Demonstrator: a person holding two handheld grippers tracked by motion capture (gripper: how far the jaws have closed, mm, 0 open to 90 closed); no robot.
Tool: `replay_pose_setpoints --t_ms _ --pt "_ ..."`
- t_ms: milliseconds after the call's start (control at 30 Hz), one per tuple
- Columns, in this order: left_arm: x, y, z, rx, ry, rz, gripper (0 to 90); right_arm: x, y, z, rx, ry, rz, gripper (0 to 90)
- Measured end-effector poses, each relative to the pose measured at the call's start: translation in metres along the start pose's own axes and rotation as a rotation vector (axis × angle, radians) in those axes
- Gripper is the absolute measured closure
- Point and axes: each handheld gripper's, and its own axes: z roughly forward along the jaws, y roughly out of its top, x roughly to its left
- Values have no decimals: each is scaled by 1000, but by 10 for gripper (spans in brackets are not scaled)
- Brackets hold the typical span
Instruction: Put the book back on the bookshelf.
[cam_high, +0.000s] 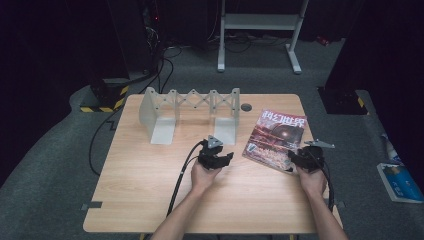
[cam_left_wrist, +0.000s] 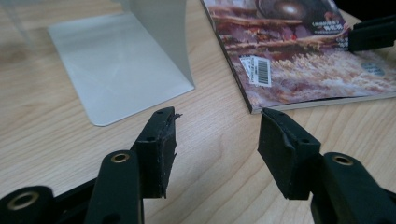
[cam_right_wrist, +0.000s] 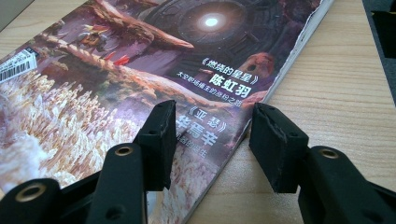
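Figure: the approach to the magazine (cam_high: 275, 141), which lies flat, cover up, on the right half of the counter (cam_high: 150, 190), just right of the grey expanding book rack (cam_high: 190, 112) with its upright end plates.

My right tool (cam_high: 300, 158) sits at the near right corner of the magazine; in the right gripper view its jaws stand apart and straddle the edge there, one over the cover, one over bare wood, gripping nothing (cam_right_wrist: 212, 133). I judge this places it to pinch that corner.

My left tool (cam_high: 216, 159) hovers over bare counter between the rack's right plate and the magazine, jaws partly open and empty (cam_left_wrist: 217, 133), aimed at the near left corner by the barcode, presumably to take the opposite edge.
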Motion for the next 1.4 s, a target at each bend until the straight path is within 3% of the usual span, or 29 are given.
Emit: replay_pose_setpoints --t_ms 200,300,433,567,667,800,1100,1167,1400 --pt "-10 9 18 -20 -10 -11 463 1 0 0 -2 -6 -4 510" --pt "-16 13 27 1 -4 -6 472 1 0 0 -2 -9 -6 512" --pt "-22 18 36 -11 -3 0 492 2 0 0 -1 -10 -10 516" --pt "-29 25 52 20 -10 5 499 2 0 0 -3 -11 -9 518" --pt "-31 27 59 19 -11 -6 490 2 0 0 -3 -11 -9 518" --pt "-33 27 66 25 -18 -30 473 2 0 0 -2 -9 -6 518" --pt "-39 34 79 60 -31 -20 417 -1 0 0 2 12 20 517" --pt "-40 32 84 65 -27 -38 411 -1 0 0 3 14 24 517" --pt "-39 33 84 61 -29 -51 404 -1 0 0 3 13 27 518"
